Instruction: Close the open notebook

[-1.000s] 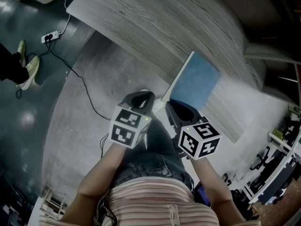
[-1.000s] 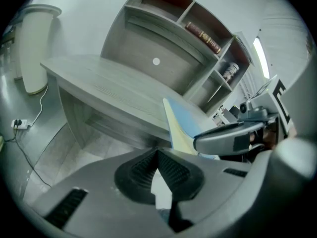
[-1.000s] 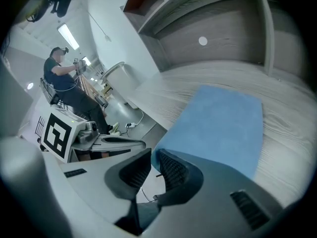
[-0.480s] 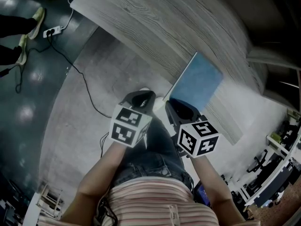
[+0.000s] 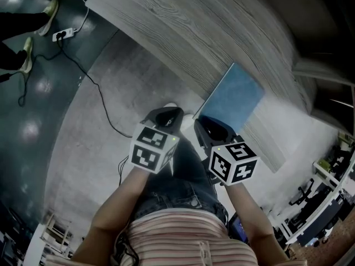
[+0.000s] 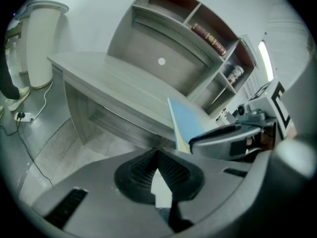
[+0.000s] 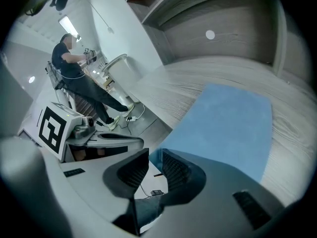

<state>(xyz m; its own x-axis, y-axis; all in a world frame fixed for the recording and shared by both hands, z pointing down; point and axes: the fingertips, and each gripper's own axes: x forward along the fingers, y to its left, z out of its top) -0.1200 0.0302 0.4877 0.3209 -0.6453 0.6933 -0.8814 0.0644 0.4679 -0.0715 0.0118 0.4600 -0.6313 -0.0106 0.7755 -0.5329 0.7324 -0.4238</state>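
The notebook [image 5: 236, 98] lies closed on the grey wooden desk [image 5: 194, 32], blue cover up, its near corner at the desk's front edge. My right gripper [image 5: 213, 127] hovers at that near corner. Its jaws have just been opening: in the right gripper view the pads [image 7: 130, 170] stand a little apart, nothing pressed between them, and the blue cover [image 7: 223, 128] begins just beyond the gap. My left gripper [image 5: 166, 115] hangs beside it over the floor, in front of the desk, shut on nothing [image 6: 157, 155]. The notebook [image 6: 185, 120] shows to its right.
A shelf unit [image 6: 198, 33] with a book and a tin stands on the desk's back. A power strip [image 5: 61, 36] with a cable lies on the floor at the left, near a bystander's feet [image 5: 28, 43]. Another person [image 7: 74, 68] works at a bench far off.
The bystander's feet at the top left have shifted. The grippers and the notebook stay where they were.
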